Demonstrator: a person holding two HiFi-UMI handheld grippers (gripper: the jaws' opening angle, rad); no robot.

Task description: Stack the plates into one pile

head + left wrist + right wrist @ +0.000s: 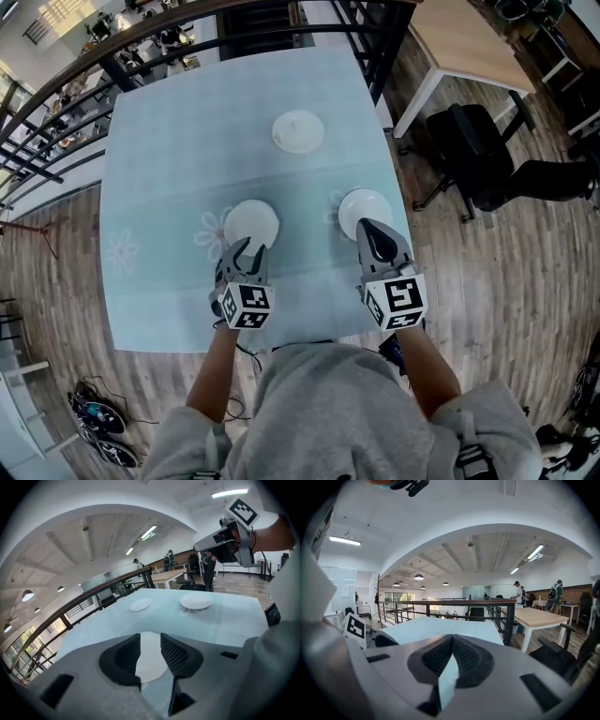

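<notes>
Step in hand, by judgement: the first pick-up, as no plate is stacked yet.

- **Left gripper** (247, 251), lower centre-left: jaws wide apart, nothing pinched. The left plate (251, 221) lies just beyond its tips and shows through the gap.
- **Right gripper** (368, 227), lower centre-right: jaws closed together and empty, overlapping the near rim of the right plate (363, 204) in the head view.
- **Far plate** (298, 131): upper centre of the table (159, 187), well apart from the others.

All three plates lie flat, face up. They are round, so they have no long axis. The next move likely calls for the left jaws to straddle the near rim and close.
</notes>
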